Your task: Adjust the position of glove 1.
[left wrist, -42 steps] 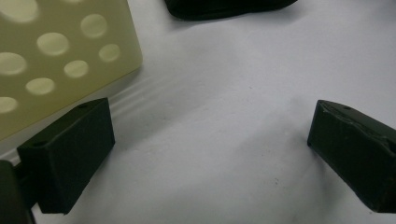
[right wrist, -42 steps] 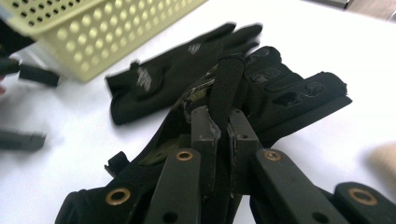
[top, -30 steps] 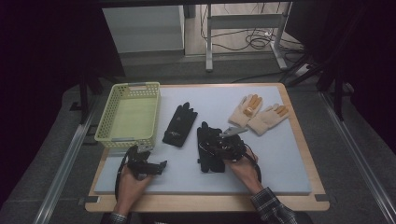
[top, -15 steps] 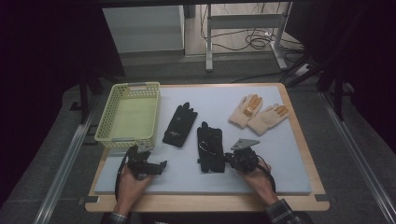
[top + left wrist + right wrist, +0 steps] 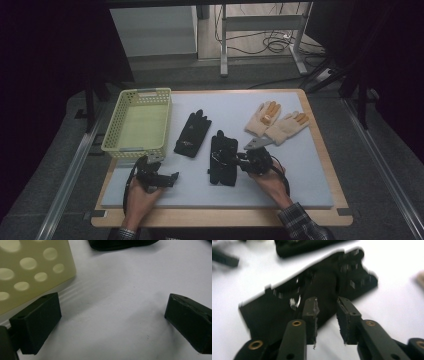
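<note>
Basket (image 5: pixel 138 123) left, two gloves (image 5: pixel 192 133) mid-table, another glove pair (image 5: pixel 276 121) to their right, behind

My jaws end in matt black blocks, rubbery in look, on smooth black arms with brass-coloured rivets, and under my right gripper (image 5: pixel 325 315) lies a black glove (image 5: pixel 312 292) of dull cloth with small shiny patches. The basket (image 5: pixel 137 122) is pale yellow-green plastic, smooth and punched with holes. The mat (image 5: pixel 300 170) is matt, pale and faintly grained over a wooden table (image 5: pixel 320 150), and the two cream gloves (image 5: pixel 275 122) look knitted, with orange fingertips.
</note>
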`<state>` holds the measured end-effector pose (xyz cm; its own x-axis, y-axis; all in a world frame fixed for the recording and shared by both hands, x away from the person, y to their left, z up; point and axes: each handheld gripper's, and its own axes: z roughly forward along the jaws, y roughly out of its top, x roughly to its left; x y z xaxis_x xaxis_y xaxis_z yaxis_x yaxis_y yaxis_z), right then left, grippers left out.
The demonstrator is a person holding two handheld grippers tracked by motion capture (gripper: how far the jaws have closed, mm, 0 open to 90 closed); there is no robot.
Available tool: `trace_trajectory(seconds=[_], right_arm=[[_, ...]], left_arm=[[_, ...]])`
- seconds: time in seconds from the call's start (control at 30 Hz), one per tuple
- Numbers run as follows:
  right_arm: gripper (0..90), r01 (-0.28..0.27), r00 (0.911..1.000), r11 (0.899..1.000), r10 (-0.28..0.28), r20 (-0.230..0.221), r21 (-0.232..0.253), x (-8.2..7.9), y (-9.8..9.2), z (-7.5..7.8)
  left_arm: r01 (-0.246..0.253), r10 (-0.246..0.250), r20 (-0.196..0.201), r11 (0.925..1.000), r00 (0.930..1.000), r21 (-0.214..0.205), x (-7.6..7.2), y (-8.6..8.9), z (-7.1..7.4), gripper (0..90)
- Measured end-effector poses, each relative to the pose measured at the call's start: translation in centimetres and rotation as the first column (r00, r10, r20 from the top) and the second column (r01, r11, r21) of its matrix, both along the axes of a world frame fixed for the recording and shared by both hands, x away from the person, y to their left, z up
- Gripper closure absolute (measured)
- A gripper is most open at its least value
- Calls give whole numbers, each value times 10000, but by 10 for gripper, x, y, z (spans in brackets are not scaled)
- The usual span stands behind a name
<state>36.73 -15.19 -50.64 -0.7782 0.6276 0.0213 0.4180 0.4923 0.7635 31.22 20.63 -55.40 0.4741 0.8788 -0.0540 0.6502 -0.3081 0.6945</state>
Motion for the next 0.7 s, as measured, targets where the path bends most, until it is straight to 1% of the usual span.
trace_trajectory(seconds=[0.03, 0.07, 0.1, 0.23, 0.27, 0.33, 0.37, 0.47, 0.53, 0.57, 0.7], right_arm=[[646, -42, 10000, 10000, 42, 16, 33, 5, 5, 2], [646, -42, 10000, 10000, 42, 16, 33, 5, 5, 2], [634, -93, 10000, 9999, 92, 35, 89, 11, 11, 4], [574, -482, 9988, 9987, 482, -18, 147, 35, 42, 11], [562, -525, 9986, 9985, 526, -80, 134, 39, 47, 11], [539, -709, 9975, 9975, 709, -48, 24, 51, 64, 12], [512, -831, 9965, 9964, 831, 9, -134, 60, 78, 11], [471, -987, 9950, 9946, 990, 96, -314, 71, 96, 10], [451, -991, 9950, 9943, 994, 55, -381, 79, 108, 8], [451, -991, 9950, 9943, 994, 55, -381, 79, 108, 8], [396, -1062, 9943, 9931, 1062, -12, -506, 94, 132, 1]], left_arm=[[-2, 2, 1, 10000, 10000, -1, 0, 0, 0, 12], [-2, 2, 0, 10000, 10000, -2, 0, 0, 0, 12], [-2, 2, 0, 10000, 10000, -3, 0, 0, 0, 12], [0, 0, -4, 10000, 10000, -4, 0, 0, 0, 12], [-5, 5, -1, 10000, 10000, -17, 0, 0, 0, 12], [-1, 1, -4, 10000, 10000, -12, 0, 0, 0, 12], [1, -1, -6, 10000, 10000, -11, 0, 0, 0, 12], [2, -2, -6, 10000, 10000, -5, 0, 0, 0, 12], [3, -3, -7, 10000, 10000, -7, 0, 0, 0, 11], [3, -3, -7, 10000, 10000, -7, 0, 0, 0, 12], [0, 0, -1, 10000, 10000, -23, 0, 0, 0, 12]])
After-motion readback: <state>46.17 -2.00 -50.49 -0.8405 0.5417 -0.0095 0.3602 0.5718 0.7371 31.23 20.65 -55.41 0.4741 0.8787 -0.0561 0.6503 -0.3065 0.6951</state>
